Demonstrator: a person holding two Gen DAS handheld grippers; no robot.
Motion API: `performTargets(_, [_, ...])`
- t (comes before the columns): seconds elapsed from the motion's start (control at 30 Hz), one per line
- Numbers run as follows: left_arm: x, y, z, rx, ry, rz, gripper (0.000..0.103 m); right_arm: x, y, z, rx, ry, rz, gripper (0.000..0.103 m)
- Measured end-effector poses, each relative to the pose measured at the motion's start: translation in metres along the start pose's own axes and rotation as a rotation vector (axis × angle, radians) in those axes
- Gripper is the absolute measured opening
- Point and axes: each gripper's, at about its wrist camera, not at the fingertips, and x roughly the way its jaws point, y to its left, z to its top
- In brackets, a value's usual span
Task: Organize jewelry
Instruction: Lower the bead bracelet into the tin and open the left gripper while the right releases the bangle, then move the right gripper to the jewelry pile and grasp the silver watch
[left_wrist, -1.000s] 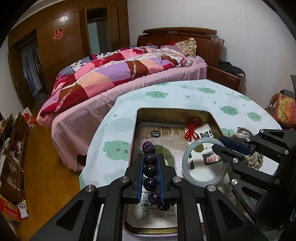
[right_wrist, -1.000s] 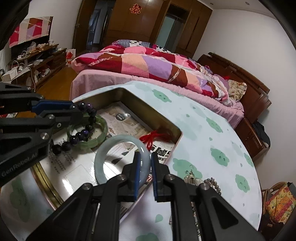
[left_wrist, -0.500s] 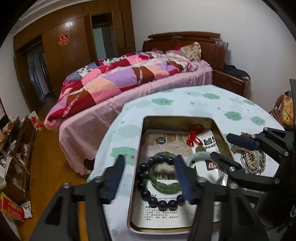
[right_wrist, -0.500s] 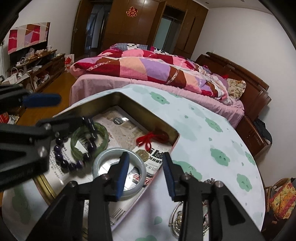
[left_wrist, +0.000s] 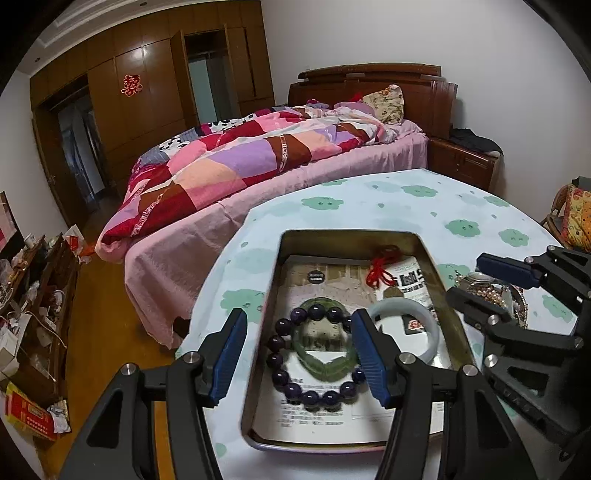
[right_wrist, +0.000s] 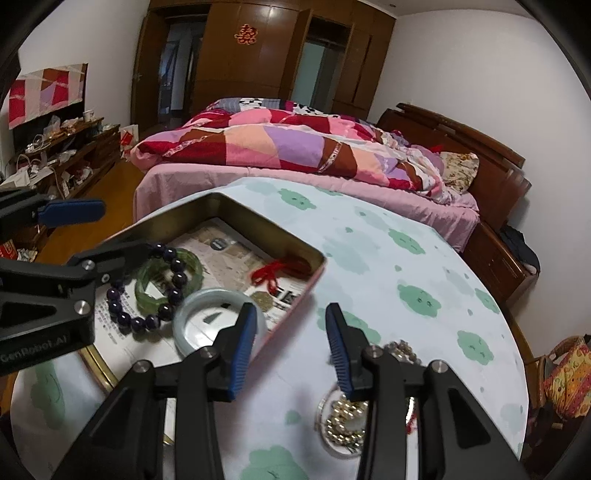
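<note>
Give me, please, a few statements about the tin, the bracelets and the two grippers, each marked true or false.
1. The left gripper is shut on the bead bracelet. False: its jaws stand open, and the bracelet lies in the tin.
2. The bead bracelet overlaps the green bangle. True.
3. The pale bangle lies on the table outside the tin. False: it lies inside the tin.
4. The right gripper is open and holds nothing. True.
5. A red cord lies in the tin. True.
</note>
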Motion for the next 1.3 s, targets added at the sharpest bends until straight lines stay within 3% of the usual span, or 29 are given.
performTargets(0.57, [0.008,-0.048,0.004,0.074,0.022,-0.024,0.059,-0.006,-0.091,-0.042,0.196,0.068,-0.116,0.041])
performTargets(0.67, [0.009,-0.054,0.005,0.088,0.019,-0.025,0.059,-0.003,-0.101,-0.048,0.228,0.091,-0.119,0.035])
performTargets(0.9, [0.012,-0.061,0.007,0.110,0.021,-0.026,0.060,0.001,-0.099,-0.049,0.215,0.110,-0.103,0.027])
performTargets(1.3, [0.012,-0.071,0.010,0.121,0.016,-0.043,0.060,0.025,-0.094,-0.049,0.189,0.198,-0.061,0.023])
